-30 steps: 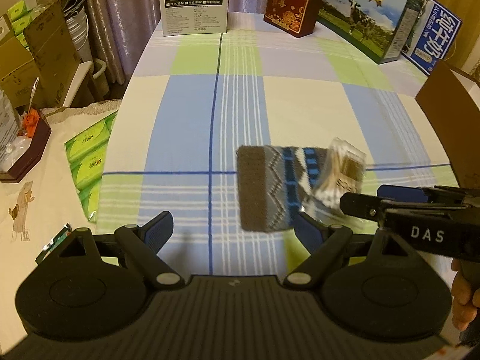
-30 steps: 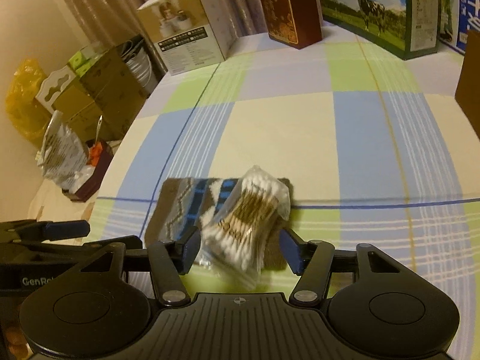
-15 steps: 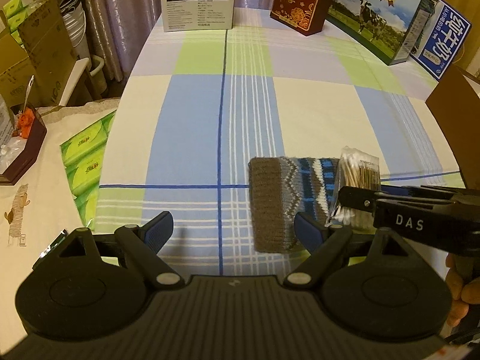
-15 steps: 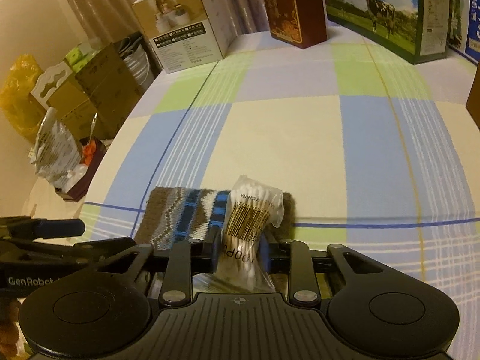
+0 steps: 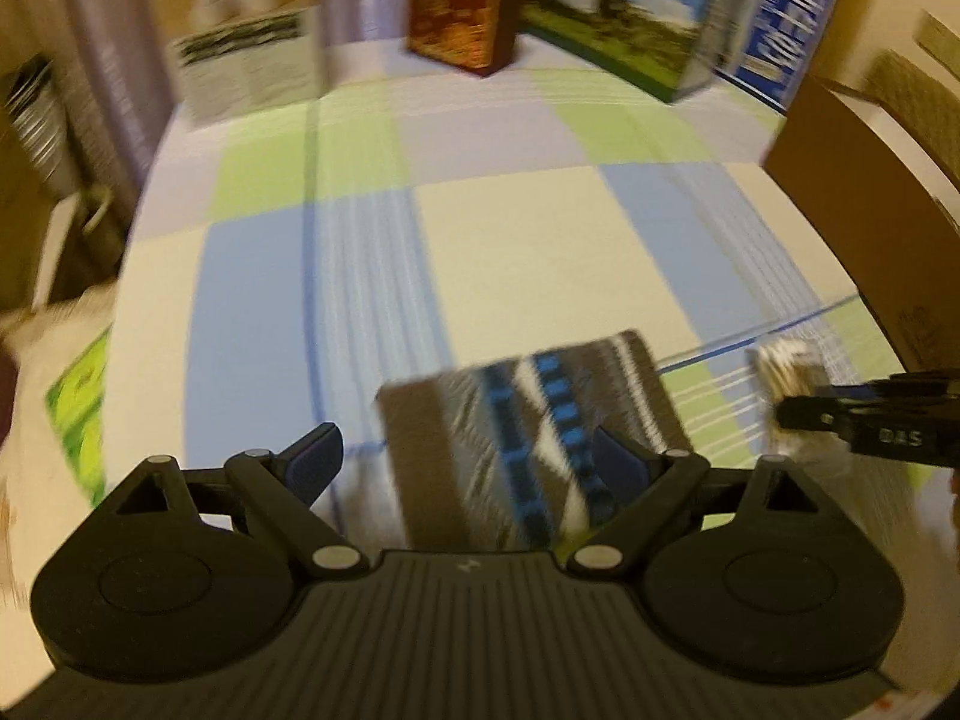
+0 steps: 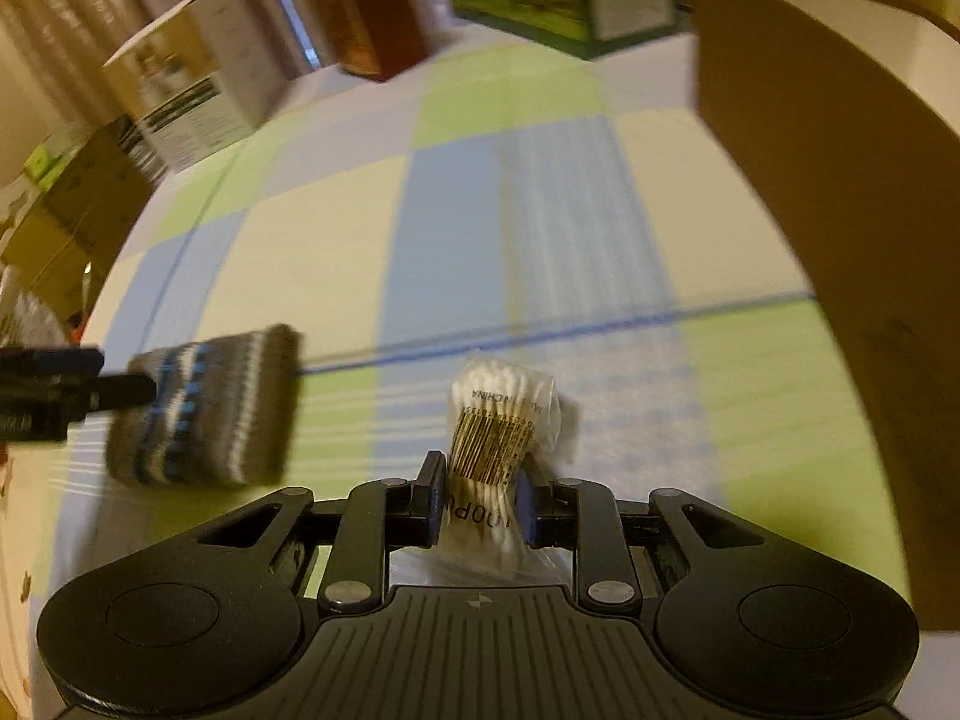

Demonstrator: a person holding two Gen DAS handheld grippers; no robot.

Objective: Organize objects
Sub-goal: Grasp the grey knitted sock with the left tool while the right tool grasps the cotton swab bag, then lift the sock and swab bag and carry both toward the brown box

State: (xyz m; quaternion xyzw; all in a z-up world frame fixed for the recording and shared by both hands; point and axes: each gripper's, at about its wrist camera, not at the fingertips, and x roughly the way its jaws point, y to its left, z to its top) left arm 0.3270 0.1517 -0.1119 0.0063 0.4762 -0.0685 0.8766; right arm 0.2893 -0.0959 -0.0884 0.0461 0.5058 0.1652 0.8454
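Both views motion-blurred; box labels at the far end of the surface [image 5: 510, 252] unreadable.
Brown box [image 6: 828, 192] cut off at right. Left claw [image 5: 465, 456] spread wide, empty, over the knit cloth [image 5: 528, 420]. Right claw [image 6: 477, 495] clamped on the swab packet [image 6: 498, 438], beside the cloth, above the surface.

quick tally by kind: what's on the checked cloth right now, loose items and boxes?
Knitted sock: 1
Bag of cotton swabs, held in the right hand-held gripper: 1
Printed cartons at the far edge (white, red, milk, blue): 4
Brown cardboard box: 1
Total: 7
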